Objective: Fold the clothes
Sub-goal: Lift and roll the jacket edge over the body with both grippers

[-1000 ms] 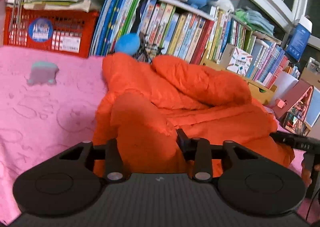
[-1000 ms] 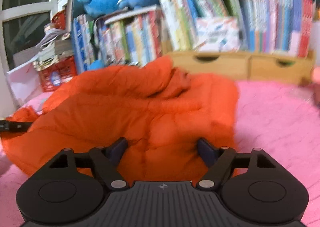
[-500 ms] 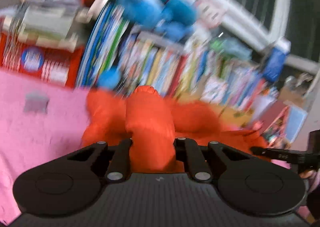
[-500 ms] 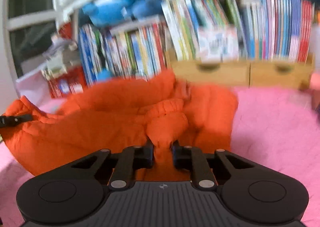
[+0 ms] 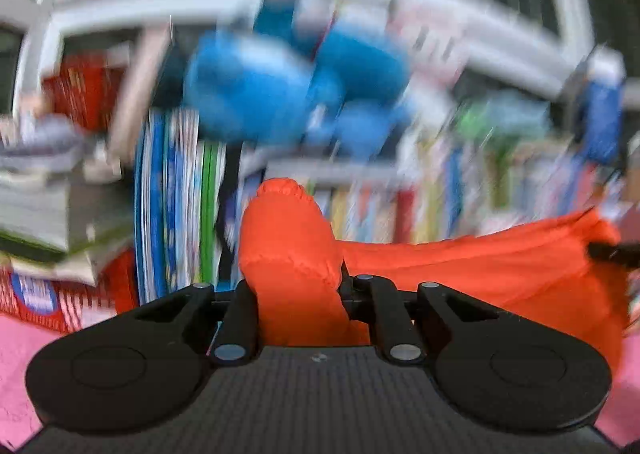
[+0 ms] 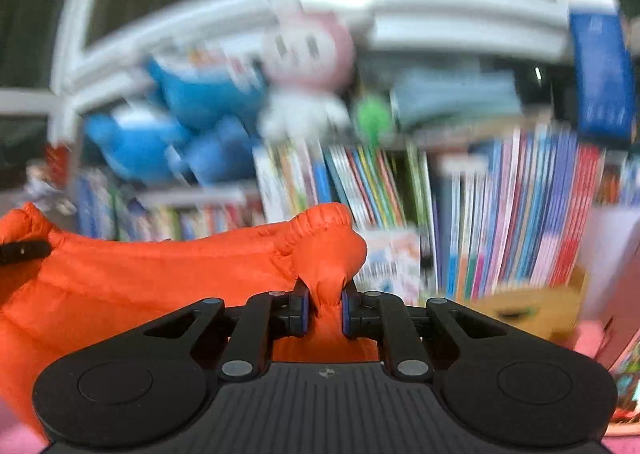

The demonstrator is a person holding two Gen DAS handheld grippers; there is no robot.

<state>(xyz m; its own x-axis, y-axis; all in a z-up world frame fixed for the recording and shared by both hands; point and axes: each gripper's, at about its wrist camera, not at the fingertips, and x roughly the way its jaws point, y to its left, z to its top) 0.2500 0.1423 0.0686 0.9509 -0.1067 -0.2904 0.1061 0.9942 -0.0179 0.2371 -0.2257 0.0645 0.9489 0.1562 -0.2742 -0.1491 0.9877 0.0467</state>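
Left hand-held gripper (image 5: 297,294) clamped on a bunched fold of the orange jacket (image 5: 472,274); right hand-held gripper (image 6: 324,312) pinching another fold. Jacket stretched between both, before blurred bookshelves (image 6: 500,213).

Background's pretty blurry, but there's a packed row of colorful books (image 6: 520,213) on a shelf, with blue plush toys (image 5: 280,93) sitting on top and a pink-and-white bunny plush (image 6: 308,65) beside them. Red basket (image 5: 36,298) at far left under a stack of papers (image 5: 44,209). White window frame (image 6: 400,1) behind, pink bedspread (image 5: 16,366) down below.
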